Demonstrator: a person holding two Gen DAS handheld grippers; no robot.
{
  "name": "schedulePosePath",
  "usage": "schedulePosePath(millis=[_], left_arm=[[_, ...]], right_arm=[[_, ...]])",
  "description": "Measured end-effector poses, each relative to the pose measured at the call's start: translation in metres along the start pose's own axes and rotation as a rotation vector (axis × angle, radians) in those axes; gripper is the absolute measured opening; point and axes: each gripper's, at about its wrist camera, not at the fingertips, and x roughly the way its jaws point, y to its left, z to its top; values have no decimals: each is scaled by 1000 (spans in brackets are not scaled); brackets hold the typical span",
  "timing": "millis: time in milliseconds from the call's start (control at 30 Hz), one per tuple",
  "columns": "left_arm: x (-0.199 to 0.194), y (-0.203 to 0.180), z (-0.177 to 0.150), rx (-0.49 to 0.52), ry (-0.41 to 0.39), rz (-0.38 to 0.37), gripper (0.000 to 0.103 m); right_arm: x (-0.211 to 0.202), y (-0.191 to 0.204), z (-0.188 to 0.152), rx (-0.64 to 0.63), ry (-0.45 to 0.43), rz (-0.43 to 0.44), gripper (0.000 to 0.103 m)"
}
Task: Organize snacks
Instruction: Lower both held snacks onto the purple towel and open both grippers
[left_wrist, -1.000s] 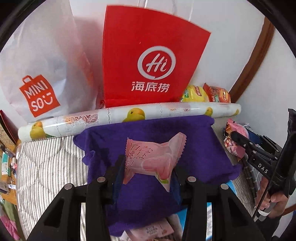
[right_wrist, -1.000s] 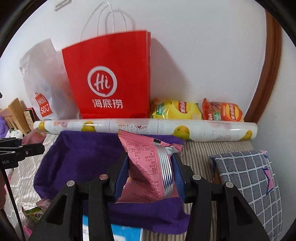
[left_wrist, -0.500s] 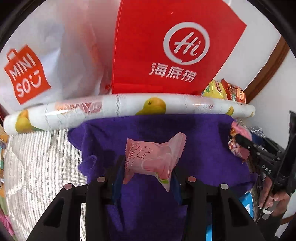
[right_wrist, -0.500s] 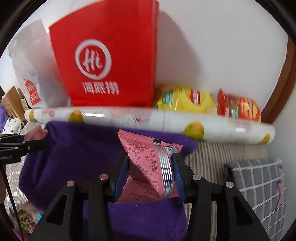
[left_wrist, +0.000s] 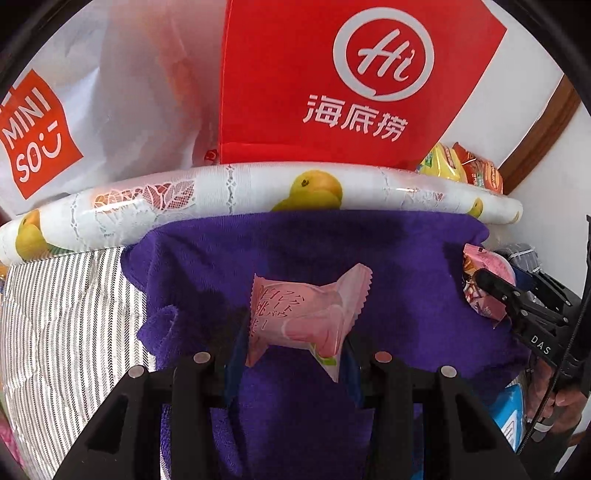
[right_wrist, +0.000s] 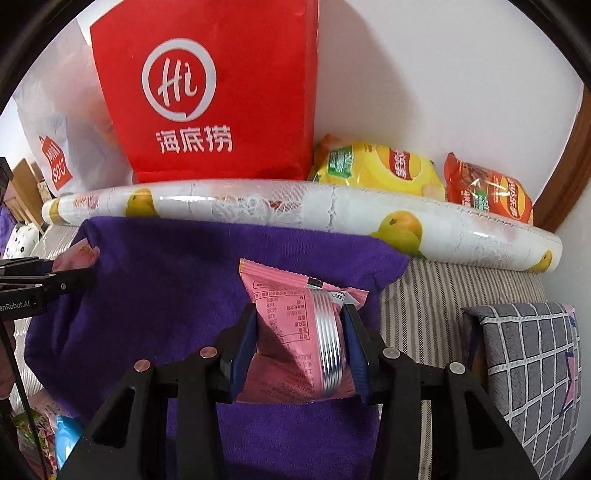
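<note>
- Over the purple towel (left_wrist: 295, 243), our left gripper (left_wrist: 291, 354) clamps a pale pink packet (left_wrist: 306, 314); our right gripper (right_wrist: 299, 354) clamps a darker pink packet (right_wrist: 295, 332).
- We judge both light, crinkly and slippery; the puffed middle grips best.

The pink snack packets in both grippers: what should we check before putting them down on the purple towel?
1. Left gripper pinches its pale pink packet: ok.
2. Right gripper pinches its darker pink packet: ok.
3. Purple towel bare beneath both packets: ok.
4. The two grippers apart from each other: ok, each shows at the far edge of the other's view.
5. Packets touching the towel yet: cannot tell.
6. Fruit-print roll and red bag behind the towel, out of the way: ok.
</note>
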Motion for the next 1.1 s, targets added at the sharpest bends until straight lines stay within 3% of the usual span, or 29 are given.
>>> schedulePosePath(millis=[367,467,600,633,733,1100], left_arm=[[9,0,-1,-2,34,-6,48],[9,-2,-1,4,42,-13,51],[5,-4,0,10,43,-23,63],[4,-5,0,10,43,-29,70],[-6,-8,1,19,30,-54,74],[-56,-19,1,61,-52,-104,77]], right_arm=[[4,6,-1,-37,23,-13,46],[3,8,0,-43,29,-13,56],[-3,8,1,-38,23,-15,62],[-5,8,1,-31,21,-13,65],[-17,9,1,-10,5,5,71],[-75,15,-6,48,-54,-45,72]])
